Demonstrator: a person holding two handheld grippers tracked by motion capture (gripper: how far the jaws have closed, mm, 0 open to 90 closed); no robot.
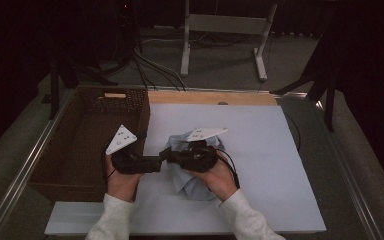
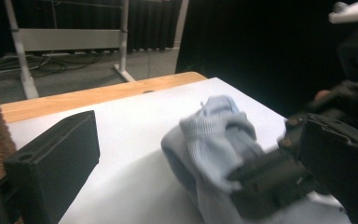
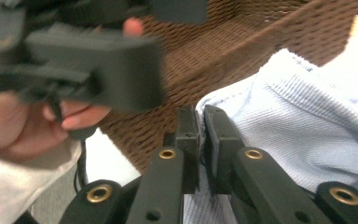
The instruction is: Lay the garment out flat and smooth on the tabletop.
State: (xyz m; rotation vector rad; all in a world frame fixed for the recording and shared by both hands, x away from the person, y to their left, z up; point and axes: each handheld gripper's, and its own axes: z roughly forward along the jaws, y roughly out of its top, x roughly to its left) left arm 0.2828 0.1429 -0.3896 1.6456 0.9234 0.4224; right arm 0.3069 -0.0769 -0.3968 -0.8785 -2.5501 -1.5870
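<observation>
Two grippers meet at frame centre over a white board (image 1: 260, 150) on a wood-edged table, dark room and cables beyond, wicker basket (image 1: 80, 145) at left. Right gripper (image 3: 204, 140) lies level, jaws pinched on the pale blue garment (image 1: 192, 185) at centre. Left gripper (image 2: 168, 154) stands wide, garment between, unpressed.

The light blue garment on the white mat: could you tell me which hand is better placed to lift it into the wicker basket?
Right, probably. The right gripper has its jaws pinched on the light blue garment; the left gripper shows open jaws beside the wicker basket.
</observation>
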